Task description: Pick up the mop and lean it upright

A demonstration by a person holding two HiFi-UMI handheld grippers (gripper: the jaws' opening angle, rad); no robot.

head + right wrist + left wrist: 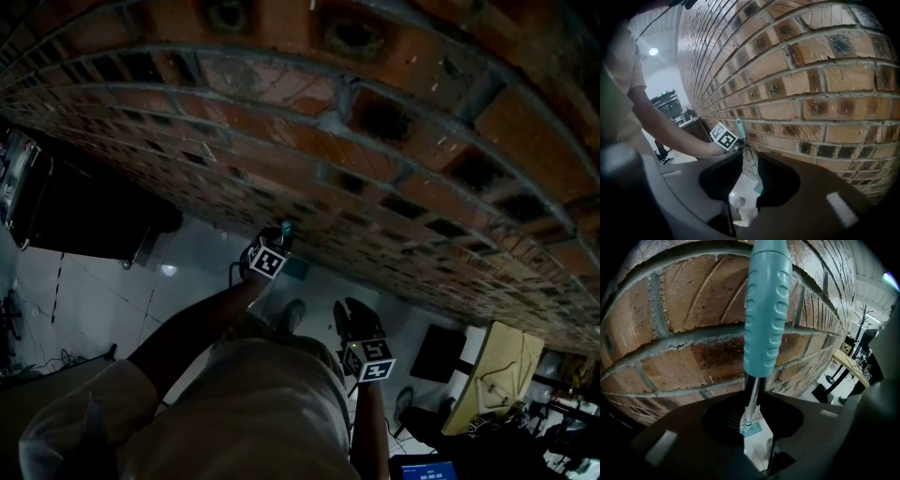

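Note:
The mop stands upright close to the brick wall (684,305). Its teal ribbed grip (766,310) tops a shiny metal pole (752,399) that runs down to the teal mop head (758,189) on the floor. My left gripper (754,423) is shut on the pole just below the grip; the head view shows it (267,258) against the wall with the teal tip (286,228) above it. My right gripper (356,319) hangs lower and further from the wall. Its jaws (745,187) stand apart, and the pole shows beyond them, untouched.
The brick wall (375,141) fills the far side. White tiled floor (94,300) lies below, with a dark cabinet (84,220) at the left, a wooden table (492,375) and a black stand (436,352) at the right. A shoe (736,202) shows on the floor.

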